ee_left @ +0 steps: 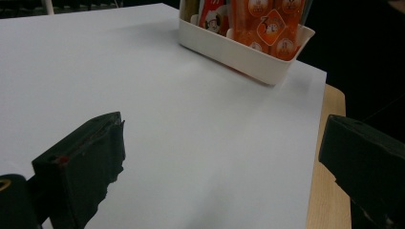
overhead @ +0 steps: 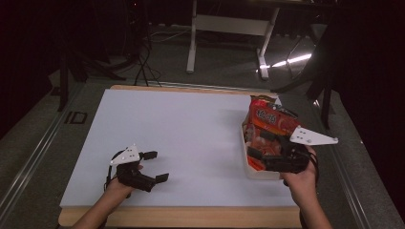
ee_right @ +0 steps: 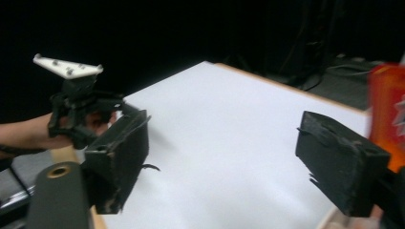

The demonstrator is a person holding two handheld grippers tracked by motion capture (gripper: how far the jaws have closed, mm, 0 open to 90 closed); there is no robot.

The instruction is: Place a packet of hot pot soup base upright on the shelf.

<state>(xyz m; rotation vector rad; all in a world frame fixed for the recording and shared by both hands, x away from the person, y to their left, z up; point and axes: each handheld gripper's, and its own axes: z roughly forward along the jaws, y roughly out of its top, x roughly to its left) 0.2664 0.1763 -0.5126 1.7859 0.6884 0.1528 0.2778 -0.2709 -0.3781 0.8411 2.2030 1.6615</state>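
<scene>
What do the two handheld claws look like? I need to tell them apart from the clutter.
Both the left claw and the right claw are black, with two blocky, worn-edged jaws. Each carries a pale three-cornered plate dotted with screws on top. Forearms are bare, no sleeves visible.

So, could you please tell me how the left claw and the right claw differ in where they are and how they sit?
The left claw hovers over bare white table near the front edge, while the right claw sits at the white bin of orange snack packets. The left claw points across the table toward the bin; the right claw points back toward the left one. Both are open and hold nothing.
</scene>
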